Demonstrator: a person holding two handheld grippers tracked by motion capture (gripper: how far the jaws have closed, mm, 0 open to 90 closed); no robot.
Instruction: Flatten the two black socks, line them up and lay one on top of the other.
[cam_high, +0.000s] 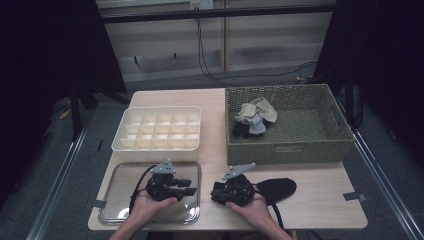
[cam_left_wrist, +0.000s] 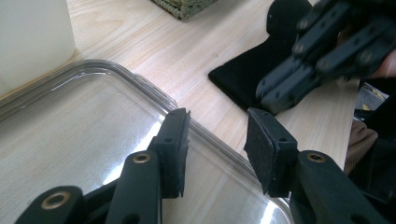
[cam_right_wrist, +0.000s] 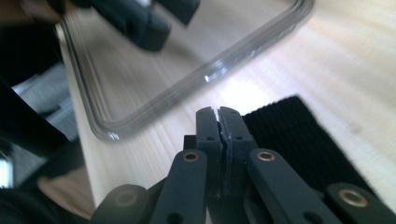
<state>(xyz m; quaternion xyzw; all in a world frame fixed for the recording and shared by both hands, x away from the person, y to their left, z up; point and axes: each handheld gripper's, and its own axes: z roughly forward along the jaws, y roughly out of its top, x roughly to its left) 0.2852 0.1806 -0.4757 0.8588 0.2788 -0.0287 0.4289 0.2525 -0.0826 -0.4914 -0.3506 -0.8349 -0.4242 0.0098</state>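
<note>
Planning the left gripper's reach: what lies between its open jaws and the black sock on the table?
In the left gripper view, the clear plastic lid's rim, then bare light wood table, separate the left gripper from the black sock.

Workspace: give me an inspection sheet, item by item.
Surface: light wooden table, tape tabs at its side edges.
Job's things: black sock flat on the table beside the right gripper; clear lid under the left gripper.
Clutter: white divided organiser; wicker basket holding a pile of socks.
Grippers: left gripper open above the lid's edge; right gripper shut, jaws pressed together, by the sock's cuff.
Cables: one trails from each gripper; others lie on the floor behind.
Surroundings: dark curtains, pale back wall, grey floor.
</note>
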